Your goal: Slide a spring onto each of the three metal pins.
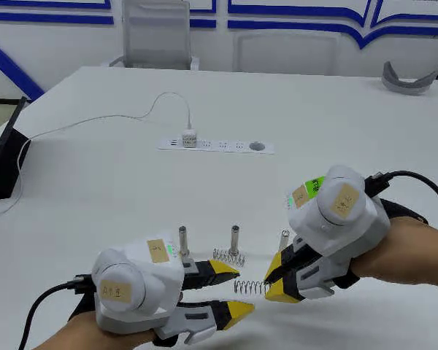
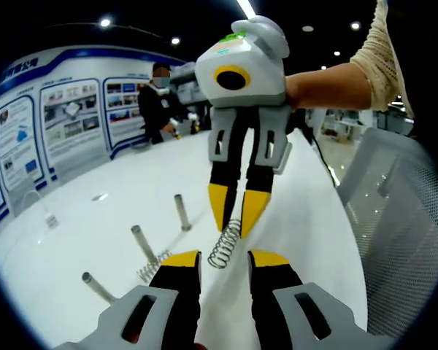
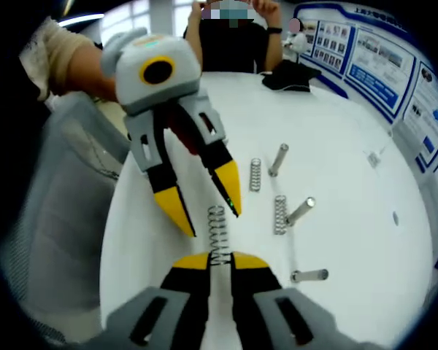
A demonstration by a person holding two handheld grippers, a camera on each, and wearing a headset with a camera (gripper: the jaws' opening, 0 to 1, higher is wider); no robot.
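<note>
Three metal pins stand upright in a row on the white table: left pin (image 1: 183,239), middle pin (image 1: 234,237), right pin (image 1: 284,238). My right gripper (image 1: 269,286) is shut on one end of a spring (image 1: 250,286), which sticks out level toward my left gripper (image 1: 242,289). In the right gripper view the held spring (image 3: 217,232) runs forward from the closed jaws. The left gripper (image 3: 213,223) is open, its yellow tips on either side of the spring's free end. A loose spring (image 1: 228,256) lies by the middle pin, and another spring (image 3: 255,175) lies beside the far pin (image 3: 279,159).
A white power strip (image 1: 217,145) with a plugged charger (image 1: 189,138) and cable lies mid-table. A black object (image 1: 4,157) sits at the left edge. A person (image 3: 233,33) sits across the table. A mesh chair (image 2: 401,240) stands close beside the table.
</note>
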